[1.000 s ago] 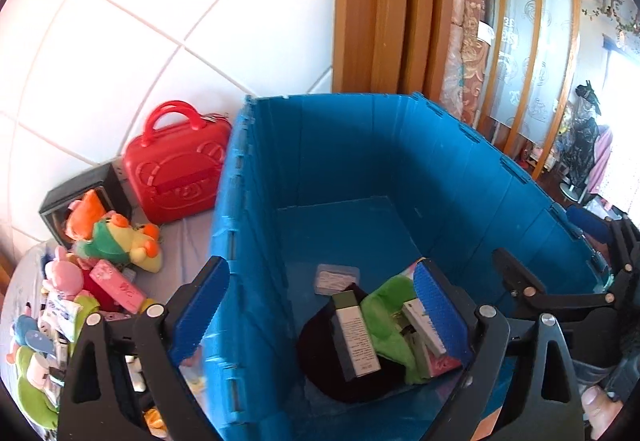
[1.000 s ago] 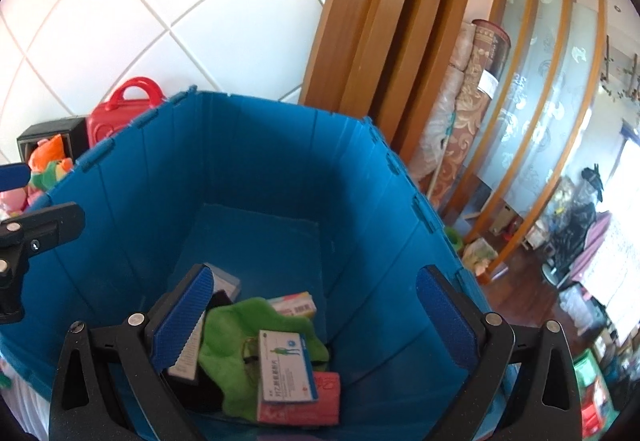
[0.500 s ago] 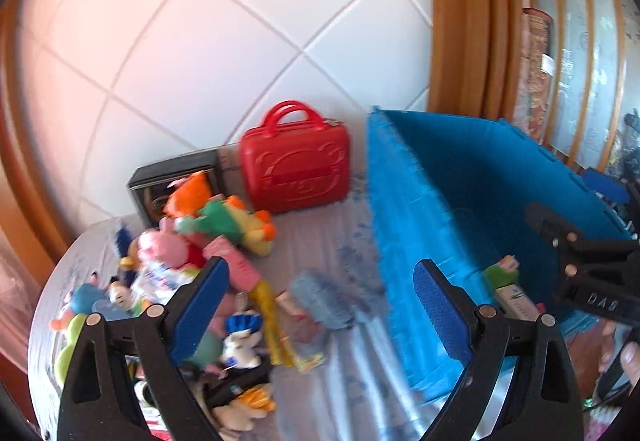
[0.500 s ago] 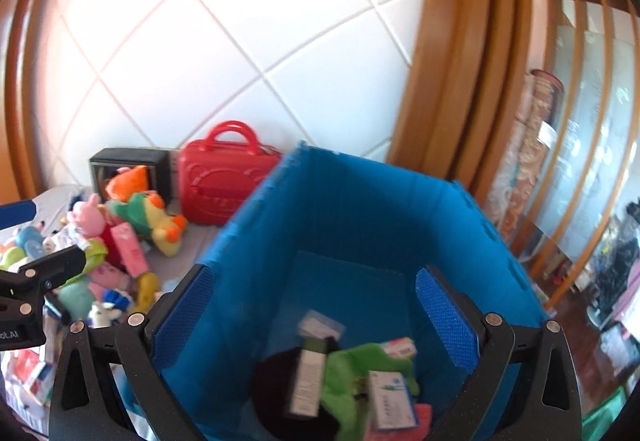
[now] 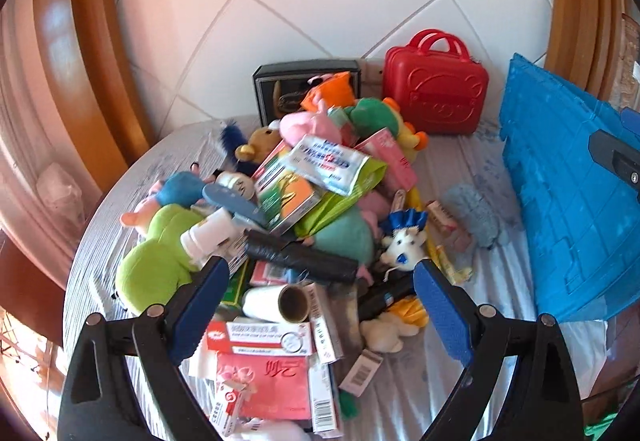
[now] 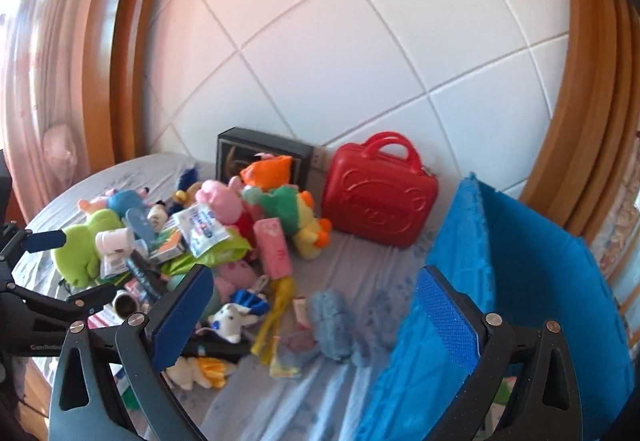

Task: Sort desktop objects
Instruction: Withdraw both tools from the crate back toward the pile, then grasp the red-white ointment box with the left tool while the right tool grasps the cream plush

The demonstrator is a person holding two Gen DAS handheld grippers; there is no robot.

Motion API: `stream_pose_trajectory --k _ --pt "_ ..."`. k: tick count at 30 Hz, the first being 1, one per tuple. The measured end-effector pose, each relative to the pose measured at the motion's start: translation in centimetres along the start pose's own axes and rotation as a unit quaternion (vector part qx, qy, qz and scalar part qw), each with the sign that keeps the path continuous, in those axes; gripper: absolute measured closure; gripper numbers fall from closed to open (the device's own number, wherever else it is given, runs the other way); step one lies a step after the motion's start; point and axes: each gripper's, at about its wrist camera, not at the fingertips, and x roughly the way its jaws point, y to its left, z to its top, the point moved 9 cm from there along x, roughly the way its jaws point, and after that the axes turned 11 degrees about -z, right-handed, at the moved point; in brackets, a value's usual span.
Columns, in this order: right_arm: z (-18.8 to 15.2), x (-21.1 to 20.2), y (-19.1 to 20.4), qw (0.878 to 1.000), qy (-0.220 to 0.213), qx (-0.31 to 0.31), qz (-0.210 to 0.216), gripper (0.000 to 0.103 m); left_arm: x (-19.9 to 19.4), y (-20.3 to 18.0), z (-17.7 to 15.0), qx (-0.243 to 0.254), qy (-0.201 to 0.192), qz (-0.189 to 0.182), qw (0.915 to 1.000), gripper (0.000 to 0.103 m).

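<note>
The left gripper is held with its jaws spread and empty above the heap of toys and boxes; a paper roll and a red packet lie between the jaws. The right gripper is likewise spread and empty, with a blue-grey cloth seen between its jaws. The blue crate stands by the right jaw of each gripper; its contents cannot be seen. A red case and a black box are set against the tiled wall beyond the heap. Bare tablecloth lies between heap and crate.
</note>
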Motion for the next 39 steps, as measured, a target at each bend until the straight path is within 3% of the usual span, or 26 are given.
stream_pose_trajectory --k 9,17,21,24,31,32,34,36,39 --pt "-6.6 4.3 7.3 0.994 0.093 -0.026 0.055 0.000 1.7 8.0 -9.2 -0.033 0.072 0.038 0.9961 0.009" --pt "-12.0 7.0 10.4 0.984 0.157 -0.037 0.080 0.000 3.0 12.1 -16.7 -0.080 0.133 0.058 0.9861 0.009" --pt "-14.9 8.5 12.3 0.974 0.197 -0.039 0.103 0.000 3.4 13.2 -18.8 -0.095 0.148 0.057 0.9827 0.009" --pt "-16.9 9.9 13.7 0.967 0.226 -0.039 0.114 0.000 4.0 13.7 -19.9 -0.096 0.159 0.059 0.9808 0.020" --pt "-20.7 11.8 16.4 0.950 0.280 -0.028 0.134 0.000 5.6 14.1 -21.4 -0.109 0.172 0.035 0.9783 0.032" --pt "-20.9 12.0 16.6 0.949 0.284 -0.029 0.133 0.000 5.5 14.1 -21.2 -0.110 0.168 0.029 0.9793 0.036" --pt "-21.2 12.1 17.2 0.948 0.288 -0.031 0.135 0.004 5.5 13.8 -20.9 -0.108 0.161 0.018 0.9809 0.061" --pt "-21.2 12.1 17.8 0.947 0.289 -0.036 0.136 0.015 5.4 13.5 -20.5 -0.098 0.156 0.018 0.9826 0.075" --pt "-21.3 12.3 18.8 0.946 0.291 -0.040 0.139 0.015 5.3 13.5 -19.7 -0.089 0.147 0.023 0.9848 0.075"
